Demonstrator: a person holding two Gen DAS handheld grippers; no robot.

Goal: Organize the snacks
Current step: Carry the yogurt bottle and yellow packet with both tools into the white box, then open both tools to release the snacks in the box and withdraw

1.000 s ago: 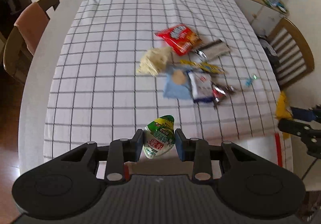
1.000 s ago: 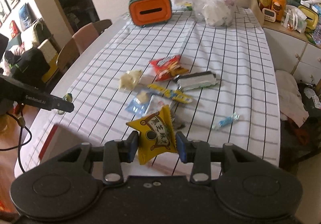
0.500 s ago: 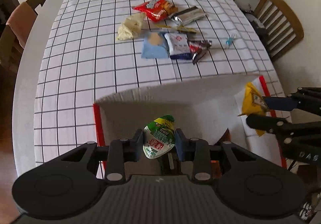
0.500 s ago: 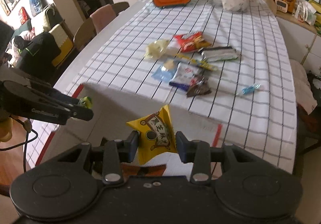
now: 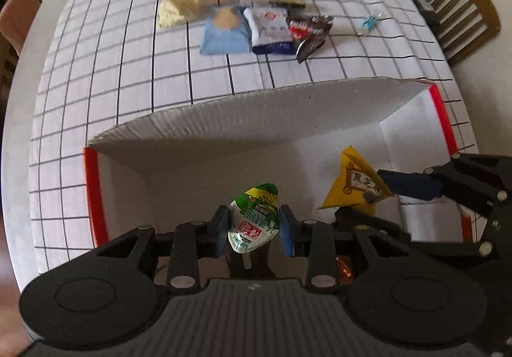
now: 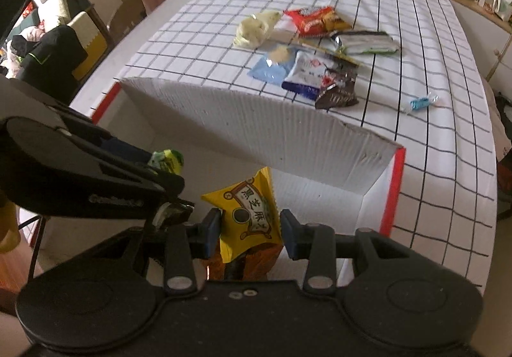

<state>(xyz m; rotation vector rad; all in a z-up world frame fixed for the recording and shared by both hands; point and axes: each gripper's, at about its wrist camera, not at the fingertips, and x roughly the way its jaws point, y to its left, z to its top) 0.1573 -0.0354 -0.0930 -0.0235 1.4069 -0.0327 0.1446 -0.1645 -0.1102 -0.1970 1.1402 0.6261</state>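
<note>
Both claws grip: left claw (image 5: 253, 226) holds a green packet (image 5: 254, 219), right claw (image 6: 250, 230) a yellow packet (image 6: 248, 216), each directly above the open box (image 5: 256, 114) (remaining snacks lie beyond, on the tabletop (image 5: 112, 69)).

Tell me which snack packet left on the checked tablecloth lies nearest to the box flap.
The dark brown packet, beside the white-and-blue packet. Its lower corner almost reaches the flap; the other packets lie further up the cloth.
</note>
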